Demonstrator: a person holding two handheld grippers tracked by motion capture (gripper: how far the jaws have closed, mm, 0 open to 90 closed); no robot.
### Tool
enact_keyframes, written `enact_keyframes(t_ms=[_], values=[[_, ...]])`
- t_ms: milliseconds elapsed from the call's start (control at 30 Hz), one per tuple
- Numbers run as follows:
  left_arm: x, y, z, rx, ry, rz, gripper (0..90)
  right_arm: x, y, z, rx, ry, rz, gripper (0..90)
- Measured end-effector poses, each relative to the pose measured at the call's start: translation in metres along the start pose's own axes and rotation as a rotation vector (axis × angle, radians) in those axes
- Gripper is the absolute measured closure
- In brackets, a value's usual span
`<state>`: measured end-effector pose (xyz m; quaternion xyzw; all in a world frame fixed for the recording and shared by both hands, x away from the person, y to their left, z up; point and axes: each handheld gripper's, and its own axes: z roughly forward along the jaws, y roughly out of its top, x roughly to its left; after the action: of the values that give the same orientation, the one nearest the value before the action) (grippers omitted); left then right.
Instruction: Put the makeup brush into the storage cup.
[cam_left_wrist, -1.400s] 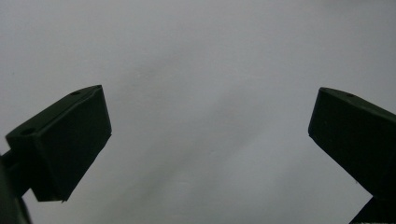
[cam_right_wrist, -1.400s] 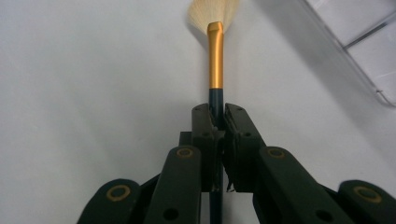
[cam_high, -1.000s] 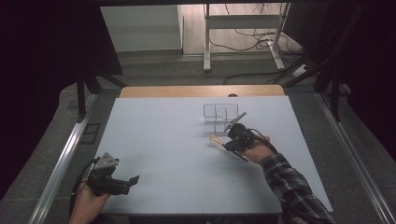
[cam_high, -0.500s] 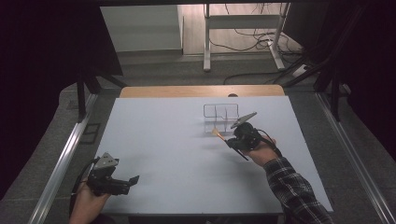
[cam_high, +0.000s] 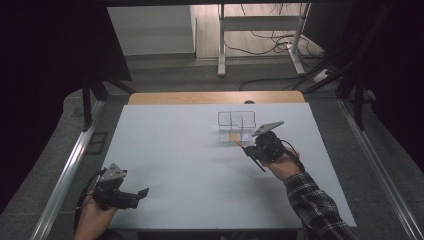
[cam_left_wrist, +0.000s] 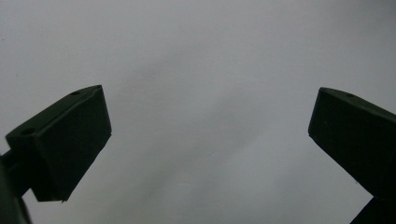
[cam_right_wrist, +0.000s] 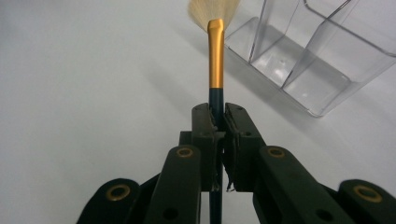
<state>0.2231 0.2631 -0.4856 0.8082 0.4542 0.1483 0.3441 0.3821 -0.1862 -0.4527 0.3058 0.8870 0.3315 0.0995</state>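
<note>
Brush (cam_right_wrist: 215, 60) clamped by its dark handle in my right gripper (cam_right_wrist: 217, 122), bristles up beside the clear divided organizer (cam_right_wrist: 317, 56), its visible compartments bare, on the white table (cam_high: 170, 150); my left gripper (cam_left_wrist: 205, 144) gapes open over bare tabletop.

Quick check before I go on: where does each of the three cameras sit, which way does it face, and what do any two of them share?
High view: above the person's side, looking forward and down on the table; shows both forearms, the left gripper and the right gripper.
Left gripper view: rides the left gripper, facing bare tabletop between its wide-apart jaws.
Right gripper view: rides the right gripper, looking along its jaws clamped on a brush toward the clear organizer.
Shared: high and right gripper views both show brush and organizer.
</note>
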Motion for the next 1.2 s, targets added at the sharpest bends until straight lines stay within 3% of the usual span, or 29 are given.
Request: enact_keyframes(t_ms=[600,1200], values=[[0.000,0.000,0.000,0.001,0.002,0.000,0.0,0.006,0.000,-0.019,-0.125,-0.032,0.038,83.7],[0.000,-0.001,0.000,-0.002,0.001,-0.004,0.0,0.007,0.003,-0.031,-0.262,-0.074,0.023,83.7]])
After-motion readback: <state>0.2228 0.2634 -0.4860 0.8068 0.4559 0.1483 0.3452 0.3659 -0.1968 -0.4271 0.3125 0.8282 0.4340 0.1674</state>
